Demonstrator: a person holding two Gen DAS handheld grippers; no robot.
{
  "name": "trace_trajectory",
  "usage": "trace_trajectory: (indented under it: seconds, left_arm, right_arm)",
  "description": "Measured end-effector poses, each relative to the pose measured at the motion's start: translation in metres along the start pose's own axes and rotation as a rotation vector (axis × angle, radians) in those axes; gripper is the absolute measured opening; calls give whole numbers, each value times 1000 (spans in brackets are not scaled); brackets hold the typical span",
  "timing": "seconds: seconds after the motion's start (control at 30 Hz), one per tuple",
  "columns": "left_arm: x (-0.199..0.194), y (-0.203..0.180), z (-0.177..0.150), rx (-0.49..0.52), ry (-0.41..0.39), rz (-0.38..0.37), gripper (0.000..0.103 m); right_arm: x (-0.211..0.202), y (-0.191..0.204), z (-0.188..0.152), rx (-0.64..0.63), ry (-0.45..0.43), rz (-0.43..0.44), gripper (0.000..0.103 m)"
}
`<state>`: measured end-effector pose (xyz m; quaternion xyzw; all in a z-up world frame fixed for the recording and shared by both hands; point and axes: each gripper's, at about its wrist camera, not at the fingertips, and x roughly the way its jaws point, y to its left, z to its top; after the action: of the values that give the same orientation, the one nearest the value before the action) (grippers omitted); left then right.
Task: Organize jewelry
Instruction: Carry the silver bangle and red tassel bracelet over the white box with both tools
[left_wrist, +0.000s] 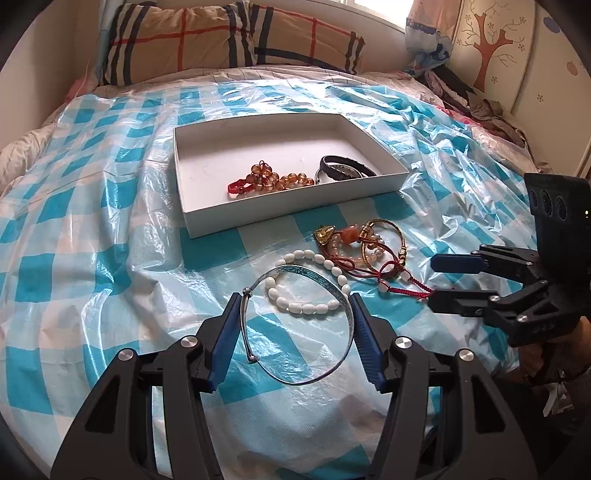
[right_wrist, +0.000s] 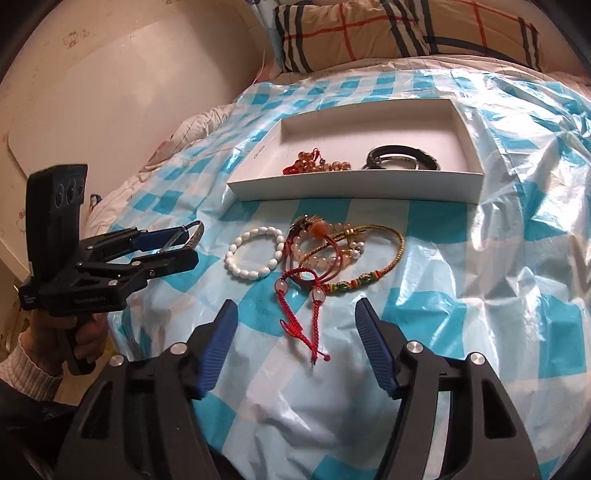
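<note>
My left gripper (left_wrist: 295, 301) is shut on a silver bangle (left_wrist: 303, 271), its blue pads pressing on both sides of the ring just above the bed. From the right wrist view, the left gripper (right_wrist: 184, 243) shows at the left with the bangle (right_wrist: 197, 232) in it. A white bead bracelet (left_wrist: 306, 308) (right_wrist: 255, 254) lies beside a tangled pile of red cord, gold and bead bracelets (left_wrist: 362, 247) (right_wrist: 332, 258). My right gripper (right_wrist: 297, 306) (left_wrist: 434, 280) is open, with red cord tassels (right_wrist: 295, 325) lying loose between its fingers. The white box (left_wrist: 295, 214) (right_wrist: 354, 188) holds an amber bead bracelet (left_wrist: 273, 179) and a black bracelet (left_wrist: 345, 168).
Everything lies on a crinkled blue-and-white checked plastic sheet (left_wrist: 92, 221) spread over a bed. Plaid pillows (left_wrist: 221, 40) sit at the head. Dark clothes (left_wrist: 480, 107) are heaped at the far right by a painted wall. A sleeved hand (right_wrist: 44, 369) holds the left gripper.
</note>
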<state>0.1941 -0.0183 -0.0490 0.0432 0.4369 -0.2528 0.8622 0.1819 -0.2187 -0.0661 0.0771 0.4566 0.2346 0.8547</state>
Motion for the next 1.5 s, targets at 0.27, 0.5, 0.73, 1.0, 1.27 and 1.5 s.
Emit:
trace_trajectory:
  seconds: [0.27, 0.5, 0.73, 1.0, 1.27, 1.5]
  left_arm:
    - [0, 0, 2, 9, -10, 5, 54]
    - [-2, -7, 10, 11, -49, 12, 54]
    - [4, -8, 30, 1, -92, 28, 54]
    - [18, -12, 56, 36, -128, 71, 55]
    - [33, -15, 77, 51, -157, 87, 55]
    - [44, -9, 92, 42, -181, 100, 55]
  right_arm:
    - [10, -4, 1, -9, 14, -22, 13]
    - [-29, -13, 1, 62, -109, -15, 13]
    - [-35, -19, 24, 66, -189, -34, 13]
    - [-25, -23, 57, 22, -233, -54, 13]
    - [-12, -32, 87, 1, -273, -79, 13]
    - [2, -40, 102, -5, -297, -92, 13]
